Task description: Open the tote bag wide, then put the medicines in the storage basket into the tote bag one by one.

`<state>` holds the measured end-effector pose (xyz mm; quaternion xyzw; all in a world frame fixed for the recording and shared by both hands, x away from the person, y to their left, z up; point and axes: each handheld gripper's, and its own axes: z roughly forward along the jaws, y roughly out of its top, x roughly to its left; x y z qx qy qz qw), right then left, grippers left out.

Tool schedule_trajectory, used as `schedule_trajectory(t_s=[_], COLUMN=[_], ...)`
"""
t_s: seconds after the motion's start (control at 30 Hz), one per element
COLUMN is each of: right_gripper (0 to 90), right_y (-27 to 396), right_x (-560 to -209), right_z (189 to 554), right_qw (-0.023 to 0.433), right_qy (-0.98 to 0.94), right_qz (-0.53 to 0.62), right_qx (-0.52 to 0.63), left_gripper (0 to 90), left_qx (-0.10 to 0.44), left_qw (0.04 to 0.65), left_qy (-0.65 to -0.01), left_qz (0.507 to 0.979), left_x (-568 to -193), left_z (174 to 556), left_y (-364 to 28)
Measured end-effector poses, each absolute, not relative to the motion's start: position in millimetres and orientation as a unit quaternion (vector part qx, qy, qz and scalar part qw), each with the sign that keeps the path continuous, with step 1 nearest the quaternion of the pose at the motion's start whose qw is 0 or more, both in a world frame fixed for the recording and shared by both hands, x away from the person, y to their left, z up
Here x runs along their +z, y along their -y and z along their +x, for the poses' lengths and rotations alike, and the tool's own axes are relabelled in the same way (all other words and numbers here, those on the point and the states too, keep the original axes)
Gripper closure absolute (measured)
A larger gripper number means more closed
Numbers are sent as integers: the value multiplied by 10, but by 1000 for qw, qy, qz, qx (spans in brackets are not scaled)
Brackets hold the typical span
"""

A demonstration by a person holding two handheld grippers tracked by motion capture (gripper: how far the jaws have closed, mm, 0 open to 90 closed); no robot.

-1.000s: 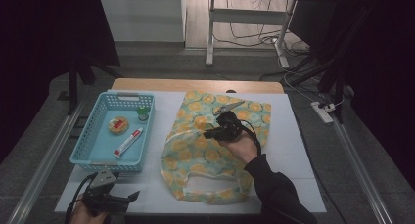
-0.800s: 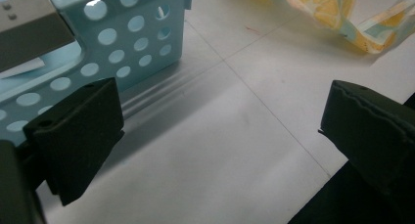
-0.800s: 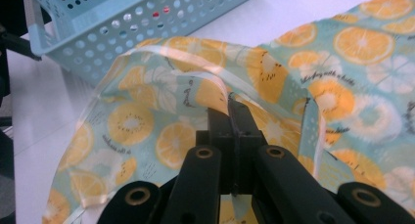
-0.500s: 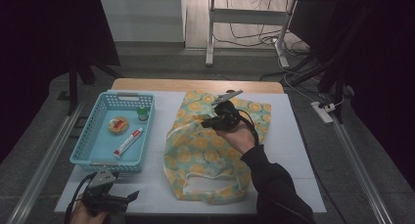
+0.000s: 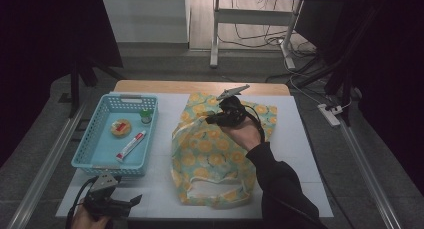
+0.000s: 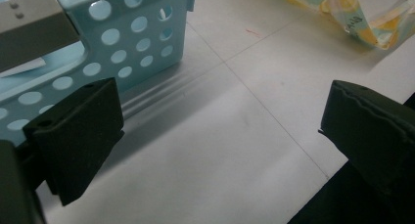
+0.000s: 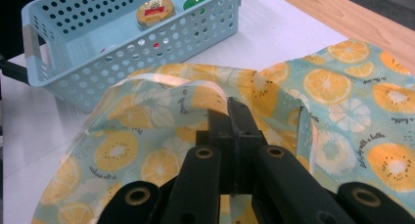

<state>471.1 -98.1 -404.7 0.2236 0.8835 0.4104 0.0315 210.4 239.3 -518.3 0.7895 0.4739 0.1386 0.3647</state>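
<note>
Jaws on the right gripper (image 7: 230, 111) are clamped tight on a fold of the yellow citrus-print fabric bag (image 5: 212, 154), pinching its rim up off the bench (image 5: 300, 154) so the cloth tents around them, while the left gripper (image 6: 220, 136) sits low near the front edge with its jaws spread wide and nothing between them, just bare white surface. So from where I'm standing the bag looks like it's being opened up, and that's about as far as things have got: it lies flat and floppy in the middle of the bench, just right of the pale blue perforated plastic basket (image 5: 90, 149), with its handle loop trailing toward the person. Nothing seems packed yet, as far as I can judge. The basket has everything in it: a round flat tin with a tan lid (image 5: 120, 127), a small green-capped bottle (image 5: 146, 116) standing upright at the far wall, and a red-and-white tube (image 5: 131, 145) lying slantwise. My guess is those three go into the bag next, so most of the job is left. Texture-wise the bag is thin and a bit glossy, creasing easily, whereas the basket is rigid with round holes all over its walls.
</note>
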Motion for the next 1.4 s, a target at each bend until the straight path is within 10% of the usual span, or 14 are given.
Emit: schedule_trajectory(t_s=[1.4], right_gripper=[900], right_y=[972], right_x=[-4019], right_z=[4686], right_qw=[37], right_qy=[-883], right_qz=[214], right_qx=[417], left_gripper=[0], left_qx=[120], left_qw=[411], left_qy=[-470], left_qz=[772], left_x=[-5101], left_z=[2100], left_y=[-2517])
